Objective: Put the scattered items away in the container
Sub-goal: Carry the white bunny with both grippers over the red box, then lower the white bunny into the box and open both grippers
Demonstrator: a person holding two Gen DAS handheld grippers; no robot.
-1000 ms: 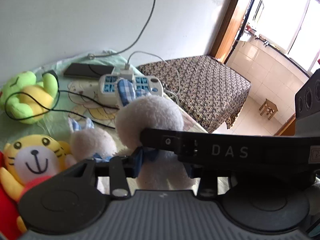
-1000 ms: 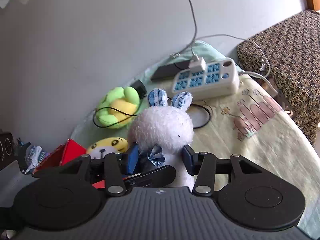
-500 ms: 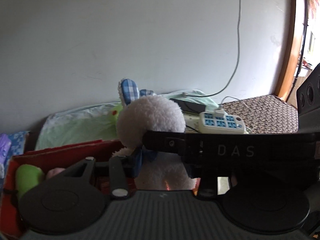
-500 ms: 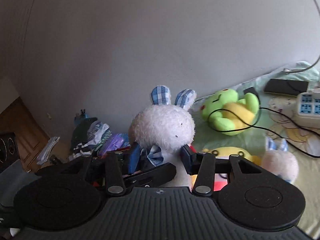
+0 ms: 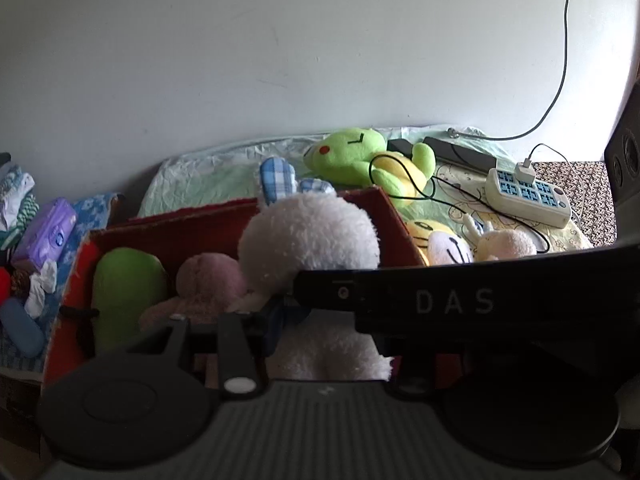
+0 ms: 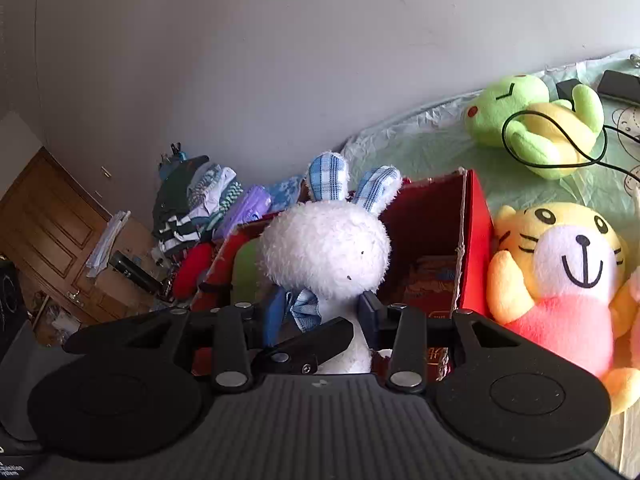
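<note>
At the moment of inspection the white rabbit plush was suspended over the open red box, held at the neck by both tools at once. The right gripper had its fingers closed narrowly on the toy just under the head, pinching the checked bow; the left gripper appeared to clamp the same neck, though its far finger was hidden behind the other tool's bar, so that grip could be confirmed only on the near side. The rabbit stood upright, its long axis vertical, ears pointing up and slightly toward the wall, its face turned toward the right-hand camera. The box already contained a green plush and a pink plush at its left end; the free floor lay to the right. In my judgement the step in hand was the lowering and release. It would be done well by carrying the rabbit down into the free right portion, keeping the feet inside the cardboard wall, and parting both pairs of fingers together so that neither dragged the toy back out. The tiger plush lay just outside the box wall, and the green frog plush farther off, tangled in a black cable.
</note>
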